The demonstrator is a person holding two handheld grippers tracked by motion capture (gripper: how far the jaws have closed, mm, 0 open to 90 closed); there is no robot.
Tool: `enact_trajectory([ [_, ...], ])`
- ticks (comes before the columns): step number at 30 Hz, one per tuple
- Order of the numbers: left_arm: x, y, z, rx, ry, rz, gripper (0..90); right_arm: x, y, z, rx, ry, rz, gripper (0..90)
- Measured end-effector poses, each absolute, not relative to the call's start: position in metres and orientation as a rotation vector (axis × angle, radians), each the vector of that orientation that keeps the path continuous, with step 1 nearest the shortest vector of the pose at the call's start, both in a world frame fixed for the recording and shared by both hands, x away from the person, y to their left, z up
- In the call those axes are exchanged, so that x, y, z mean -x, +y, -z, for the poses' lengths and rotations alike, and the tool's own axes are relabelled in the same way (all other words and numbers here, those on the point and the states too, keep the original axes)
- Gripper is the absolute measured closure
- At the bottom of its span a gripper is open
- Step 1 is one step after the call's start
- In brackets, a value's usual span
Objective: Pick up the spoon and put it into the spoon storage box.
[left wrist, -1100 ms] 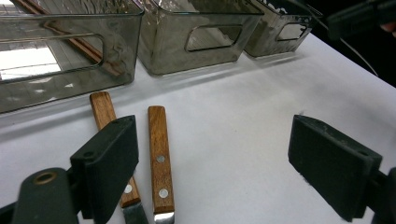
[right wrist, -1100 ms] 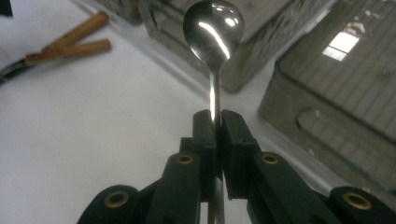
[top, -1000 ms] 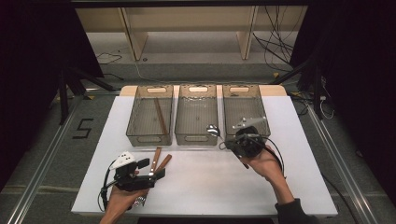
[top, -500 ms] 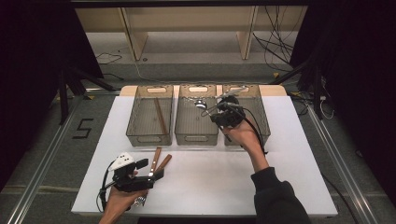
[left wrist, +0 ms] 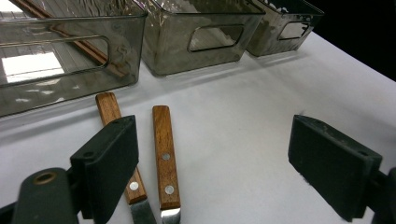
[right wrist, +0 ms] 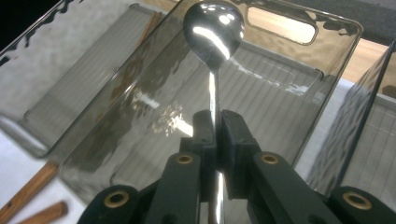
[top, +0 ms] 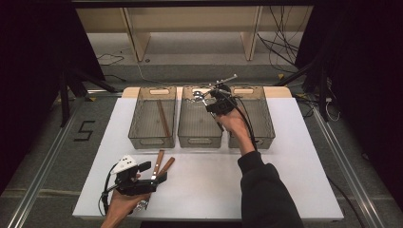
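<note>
My right gripper (top: 209, 101) is shut on the handle of a metal spoon (top: 198, 96) and holds it above the far end of the middle clear bin (top: 199, 140). In the right gripper view the spoon (right wrist: 214, 32) points bowl-first away from the pressed-together jaws (right wrist: 215, 133), over the bin's ribbed floor. At the table's near left, my left gripper (top: 153, 174) stands open, with nothing between its pads. Two wooden-handled knives (top: 160, 164) lie there, with their handles (left wrist: 164, 154) just inside the left pad (left wrist: 109, 163).
Three clear grey bins stand in a row at the back of the white table. The left bin (top: 138, 116) holds brown sticks (top: 163, 116). Beside the middle one, the right bin (top: 263, 124) lies under my right forearm. A bare stretch of table (top: 285, 180) lies at the near right.
My right gripper has carried the spoon from the near edge of the right bin back and to the left, over the middle bin. The left gripper has stayed put.
</note>
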State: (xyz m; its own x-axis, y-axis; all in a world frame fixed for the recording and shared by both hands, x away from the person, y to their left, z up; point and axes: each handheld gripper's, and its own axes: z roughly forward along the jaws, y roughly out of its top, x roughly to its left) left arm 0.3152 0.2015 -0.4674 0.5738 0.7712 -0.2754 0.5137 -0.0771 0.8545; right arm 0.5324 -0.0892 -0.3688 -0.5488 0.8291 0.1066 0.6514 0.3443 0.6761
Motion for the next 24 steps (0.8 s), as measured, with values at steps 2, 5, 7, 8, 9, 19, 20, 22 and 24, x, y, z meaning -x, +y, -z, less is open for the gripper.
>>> enact_trajectory([
  [2, -0.315, 0.202, 0.467, -1.738, 1.067, -0.301, 15.9, -0.538, -0.086, 0.371, -1.335, 2.352, -1.0, 85.4],
  [5, -0.316, 0.202, 0.468, -1.737, 1.067, -0.299, 15.9, -0.543, -0.081, 0.374, -1.355, 2.348, -0.989, 85.4],
  [7, -0.316, 0.201, 0.467, -1.738, 1.066, -0.298, 15.9, -0.546, -0.078, 0.376, -1.362, 2.343, -0.987, 85.4],
  [8, -0.316, 0.201, 0.467, -1.738, 1.065, -0.298, 15.9, -0.548, -0.077, 0.378, -1.365, 2.341, -0.983, 85.4],
  [9, -0.316, 0.201, 0.467, -1.738, 1.064, -0.298, 15.9, -0.549, -0.075, 0.379, -1.363, 2.342, -0.982, 85.4],
  [19, -0.317, 0.2, 0.467, -1.739, 1.062, -0.293, 15.9, -0.554, -0.068, 0.389, -1.395, 2.348, -0.957, 85.4],
  [20, -0.317, 0.2, 0.467, -1.739, 1.062, -0.294, 15.9, -0.554, -0.068, 0.389, -1.394, 2.348, -0.958, 85.4],
  [22, -0.317, 0.2, 0.467, -1.74, 1.062, -0.292, 15.9, -0.554, -0.068, 0.389, -1.385, 2.348, -0.961, 85.4],
  [24, -0.317, 0.2, 0.467, -1.741, 1.062, -0.292, 15.9, -0.553, -0.067, 0.389, -1.383, 2.346, -0.958, 85.4],
])
